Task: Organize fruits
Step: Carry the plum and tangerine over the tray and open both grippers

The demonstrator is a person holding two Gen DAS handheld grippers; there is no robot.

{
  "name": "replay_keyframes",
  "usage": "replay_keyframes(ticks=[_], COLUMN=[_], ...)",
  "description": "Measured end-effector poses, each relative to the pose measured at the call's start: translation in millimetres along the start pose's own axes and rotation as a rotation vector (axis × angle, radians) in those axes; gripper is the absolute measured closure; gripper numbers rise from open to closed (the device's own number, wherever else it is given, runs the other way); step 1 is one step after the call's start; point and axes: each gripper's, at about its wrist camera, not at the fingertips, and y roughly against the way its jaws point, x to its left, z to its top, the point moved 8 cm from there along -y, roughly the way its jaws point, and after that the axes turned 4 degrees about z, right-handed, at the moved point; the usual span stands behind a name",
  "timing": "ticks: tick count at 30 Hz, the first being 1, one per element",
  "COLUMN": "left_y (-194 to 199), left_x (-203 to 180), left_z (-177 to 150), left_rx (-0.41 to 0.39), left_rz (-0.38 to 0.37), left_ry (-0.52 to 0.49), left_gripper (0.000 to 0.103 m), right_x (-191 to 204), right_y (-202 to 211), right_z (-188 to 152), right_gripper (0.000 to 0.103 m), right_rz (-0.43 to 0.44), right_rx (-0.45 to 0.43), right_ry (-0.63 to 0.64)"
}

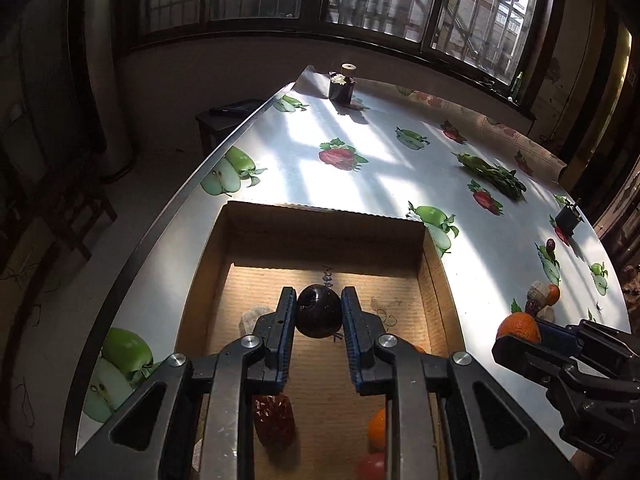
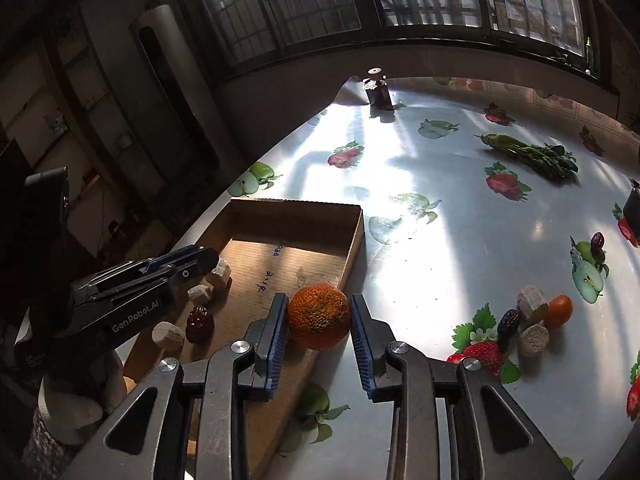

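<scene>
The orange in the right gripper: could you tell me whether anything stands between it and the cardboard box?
Nothing visible blocks it. The orange, clamped in the right gripper, hangs over the near right wall of the open cardboard box. The left gripper, holding a dark round fruit, is over the box's left side, apart from the orange.

From my left camera, the fingers [image 1: 286, 336] cover part of a pale lump [image 1: 250, 320] in the box [image 1: 320, 216], and the frame edge cuts a red fruit [image 1: 372, 466] — I can't name it. An orange [image 1: 378, 429] is half hidden behind the metal arm. The far bottle [image 2: 378, 92] is too small to read.
</scene>
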Motion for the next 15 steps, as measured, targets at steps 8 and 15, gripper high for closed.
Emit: replay_keyframes(ticks=[8,15], left_y=[-62,-81], left_x=[20,19], left_z=[8,1], left_rx=[0.159,0.205], left_rz=[0.009,0.003], left_ry=[0.043,0.047], left_gripper=[0.081,0.081], right_x=[13,6], right_y=[-83,-109], right_z=[8,6], right_gripper=[0.070,0.069], right_rz=[0.011,-0.003], right_rx=[0.134,0.194], right_ry=[0.002,0.004])
